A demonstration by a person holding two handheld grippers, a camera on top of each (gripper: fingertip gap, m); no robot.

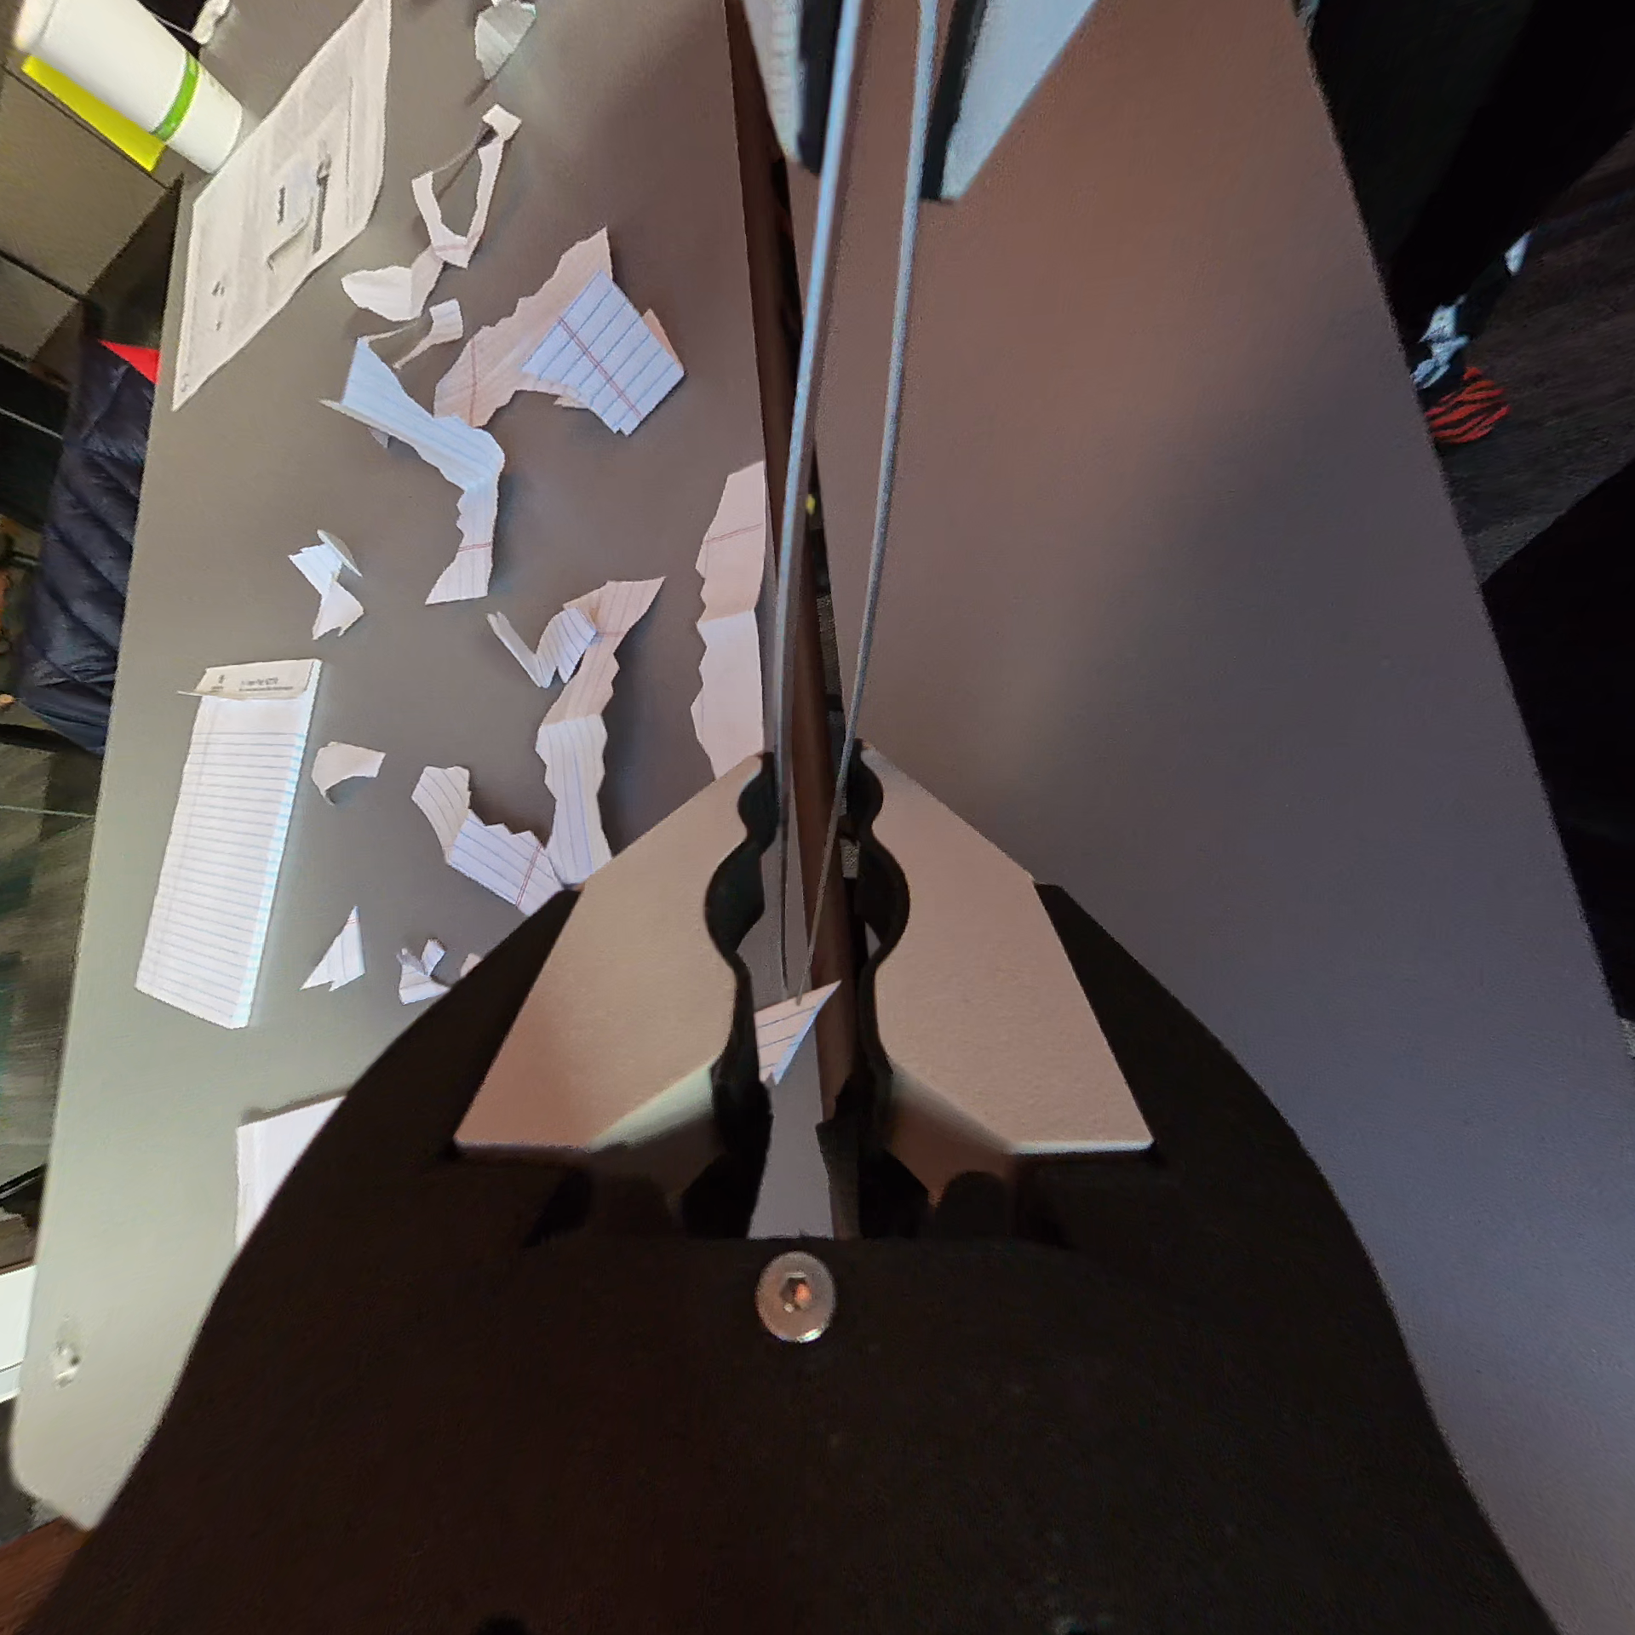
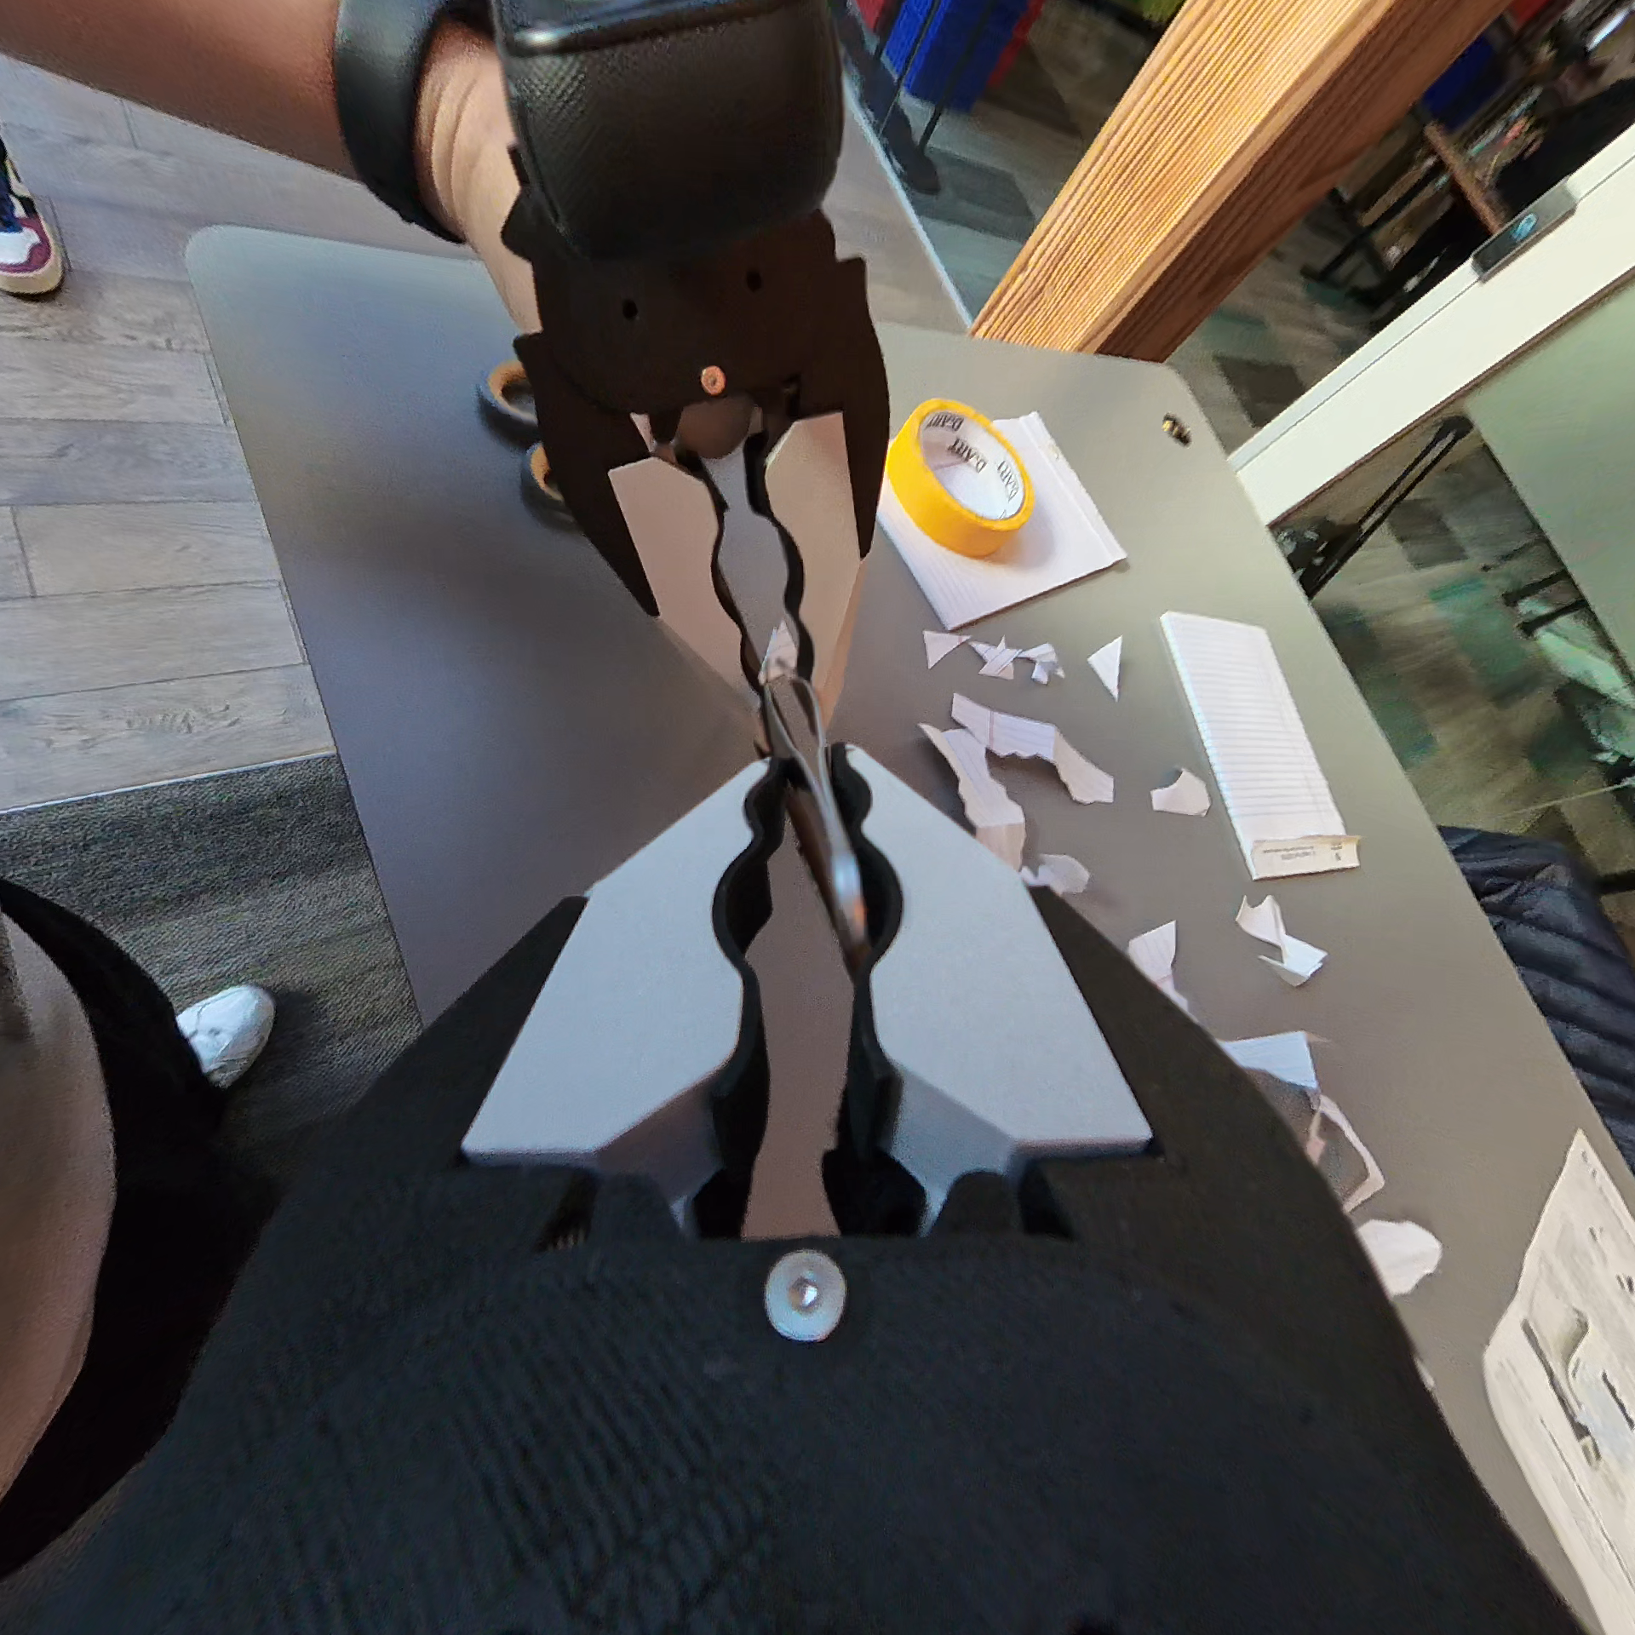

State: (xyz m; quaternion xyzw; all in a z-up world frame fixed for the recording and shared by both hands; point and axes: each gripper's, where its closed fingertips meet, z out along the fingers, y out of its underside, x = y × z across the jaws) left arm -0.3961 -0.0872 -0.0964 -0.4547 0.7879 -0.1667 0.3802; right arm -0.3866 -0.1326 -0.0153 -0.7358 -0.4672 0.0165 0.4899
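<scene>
Both grippers hold one piece of lined white paper (image 2: 809,796) stretched between them above the grey table (image 2: 442,531); I see it almost edge-on. My left gripper (image 1: 809,770) is shut on one end, and a lined corner of the paper (image 1: 790,1031) shows between its fingers. My right gripper (image 2: 809,770) is shut on the other end. The left gripper (image 2: 783,681) comes in from the top of the right wrist view, held by a gloved hand. The right gripper (image 1: 871,177) shows at the top of the left wrist view. Torn paper scraps (image 1: 584,354) lie on the table.
A lined notepad (image 2: 1247,743), a yellow tape roll (image 2: 969,482) on a white pad (image 2: 1017,566) and a printed sheet (image 2: 1566,1380) lie on the table. A white roll (image 1: 133,80) is at its end. A wooden post (image 2: 1194,177) stands behind. A dark jacket (image 2: 1548,973) hangs beside the table. My hands' fingertips stand some 10 cm from each other.
</scene>
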